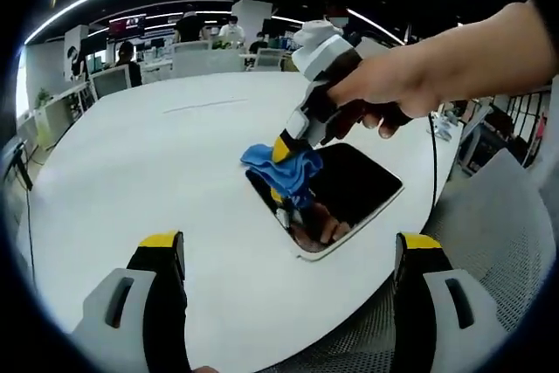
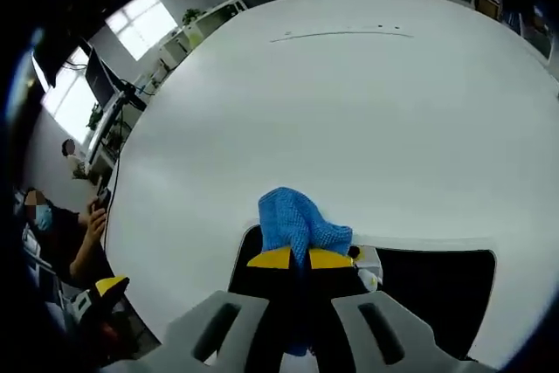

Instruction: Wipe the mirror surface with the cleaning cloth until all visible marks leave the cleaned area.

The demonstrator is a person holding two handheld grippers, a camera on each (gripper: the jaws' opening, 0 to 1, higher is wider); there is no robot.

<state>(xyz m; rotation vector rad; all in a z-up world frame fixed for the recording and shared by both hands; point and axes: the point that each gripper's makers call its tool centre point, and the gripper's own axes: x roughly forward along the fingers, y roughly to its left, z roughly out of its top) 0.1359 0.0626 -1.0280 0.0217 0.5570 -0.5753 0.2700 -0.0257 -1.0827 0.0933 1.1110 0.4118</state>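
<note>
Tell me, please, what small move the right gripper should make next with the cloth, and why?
Probably drag the blue cloth across the mirror toward its far, uncovered side. The right gripper is shut on the cloth and presses it at one end of the dark glass, so most of the surface lies beyond it. The left gripper hangs open above the white table, apart from the work.

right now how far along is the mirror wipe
Done: the right gripper has its fingers shut on the blue cloth. In hand: the cloth is pressed at one end of the mirror, which lies flat on the white table. The left gripper hangs open, idle. Left: the rest of the glass; marks can't be judged from here.
</note>
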